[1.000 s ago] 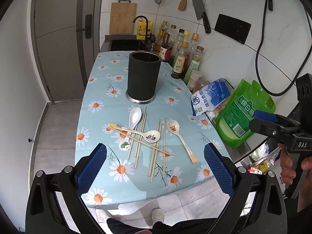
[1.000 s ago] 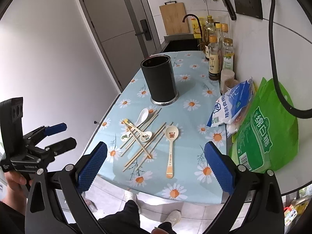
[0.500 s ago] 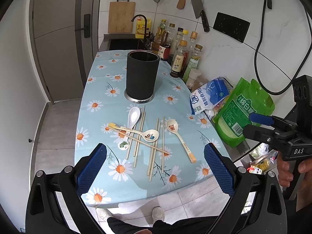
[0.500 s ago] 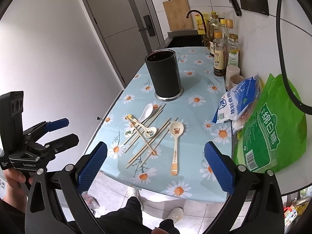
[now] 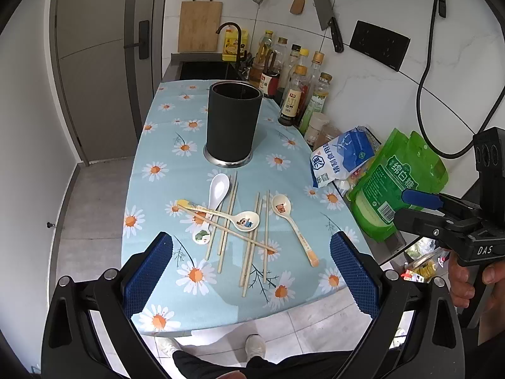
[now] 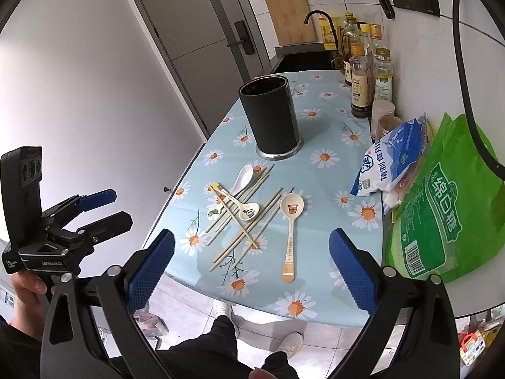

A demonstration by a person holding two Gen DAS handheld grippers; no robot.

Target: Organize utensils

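A black cylindrical utensil holder [image 5: 233,124] [image 6: 270,117] stands upright on the daisy tablecloth [image 5: 157,145]. In front of it lie three ceramic spoons: a white one [image 5: 217,189], a cartoon-printed one [image 5: 244,220] and a long-handled one [image 5: 292,225] [image 6: 291,221]. Several wooden chopsticks [image 5: 252,237] [image 6: 246,221] lie scattered among them. My left gripper [image 5: 251,271] is open and empty, above the table's near edge. My right gripper [image 6: 251,268] is open and empty, also above the near edge.
Oil and sauce bottles [image 5: 300,88] line the wall at right. A blue-white salt bag [image 5: 341,158] and a green bag [image 5: 397,183] lie at the right edge. A sink [image 5: 205,66] lies beyond the table. A knife [image 5: 328,19] and ladles hang above.
Both grippers have shifted slightly closer to the table; the holder and utensils appear a little larger. Nothing on the table has moved.
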